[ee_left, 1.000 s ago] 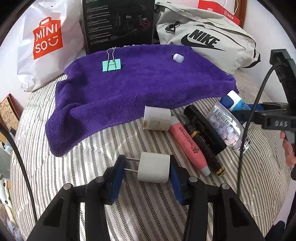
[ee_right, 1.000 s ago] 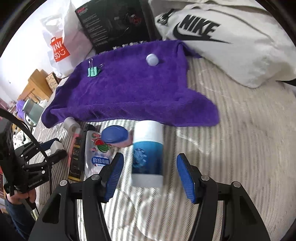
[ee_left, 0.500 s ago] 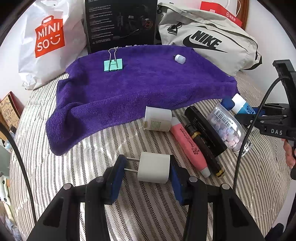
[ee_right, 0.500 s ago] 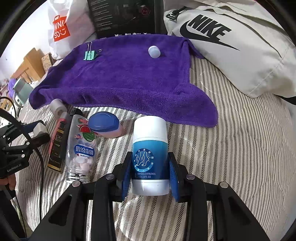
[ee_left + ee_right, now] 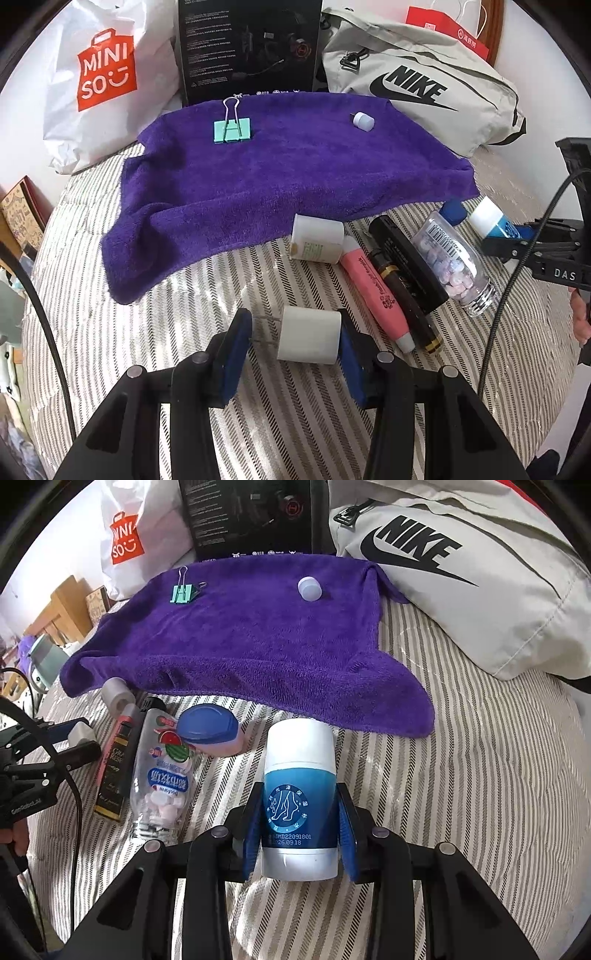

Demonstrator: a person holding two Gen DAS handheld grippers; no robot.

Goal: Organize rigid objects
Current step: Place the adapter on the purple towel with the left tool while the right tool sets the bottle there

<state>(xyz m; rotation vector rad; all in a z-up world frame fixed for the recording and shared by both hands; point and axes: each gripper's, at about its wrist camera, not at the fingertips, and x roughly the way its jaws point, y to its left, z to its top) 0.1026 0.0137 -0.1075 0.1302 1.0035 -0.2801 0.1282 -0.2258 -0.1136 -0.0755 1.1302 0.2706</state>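
Now we have both tools loaded over the striped bed (image 5: 155,354). Our right tool (image 5: 300,830) has just been closing and is clamped on the blue-and-white stick (image 5: 300,797), pads pressing its blue lower body on both sides; our left tool (image 5: 293,343) grips the white charger plug (image 5: 309,336), one pad flat on its back face, the other at the tips of its two prongs. The stick's long axis runs away from us along the tool's fingers, white cap pointing toward the purple towel (image 5: 236,635), base nearest the wrist. The plug lies crosswise between the pads, prongs pointing to the picture's left. We judge the plug the weaker hold: pinched prong-tip to back, it could pivot or pop out if we swing quickly. The stick is smooth and round, gripped low with most of its length ahead of the pads, so it may tilt or slide when lifted. Beside it lie the blue-lidded pink jar (image 5: 210,731) and the clear candy bottle (image 5: 162,775), close enough that a careless sweep could knock them. On the towel sit a green binder clip (image 5: 183,592) and a small white cap (image 5: 309,588); a hard set-down could nudge them.
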